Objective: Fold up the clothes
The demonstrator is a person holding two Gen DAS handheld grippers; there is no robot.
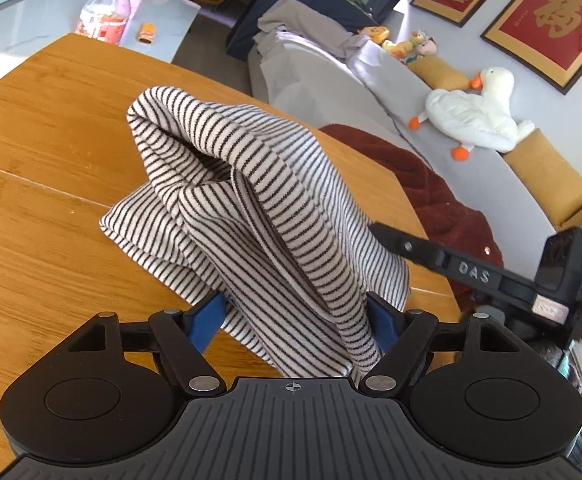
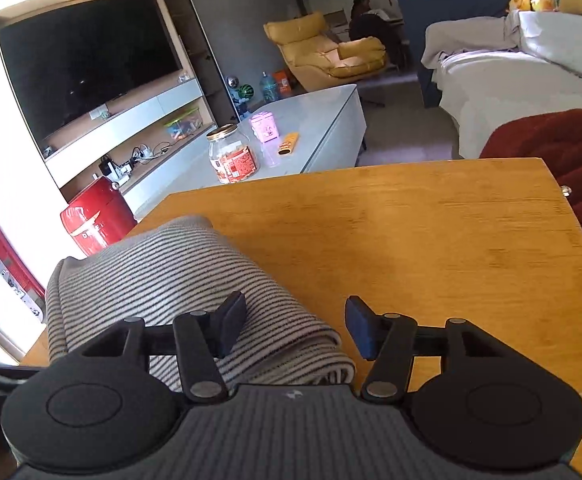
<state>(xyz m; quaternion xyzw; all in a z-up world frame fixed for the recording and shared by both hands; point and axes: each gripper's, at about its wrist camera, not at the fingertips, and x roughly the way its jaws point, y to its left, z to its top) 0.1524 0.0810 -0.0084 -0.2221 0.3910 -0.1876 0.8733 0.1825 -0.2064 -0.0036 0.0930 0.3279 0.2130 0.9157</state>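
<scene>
The wooden table (image 1: 51, 152) fills most of both views. On it lies the striped garment (image 1: 227, 184), bunched and partly lifted; in the left wrist view its long axis runs from the bottom centre of the frame up toward the upper left, where a rounded fold bulges. Its near end drapes between the blue pads of the left gripper (image 1: 297, 316), whose jaws stand wide with cloth hanging between them; I cannot tell if they pinch it. In the right wrist view the cloth lies at lower left as a folded roll, under the left finger of the right gripper (image 2: 295, 328), whose jaws are spread, nothing pinched. On the pale coffee table (image 2: 323, 120) behind, a glass jar (image 2: 233, 156) holds orange-red snacks.
</scene>
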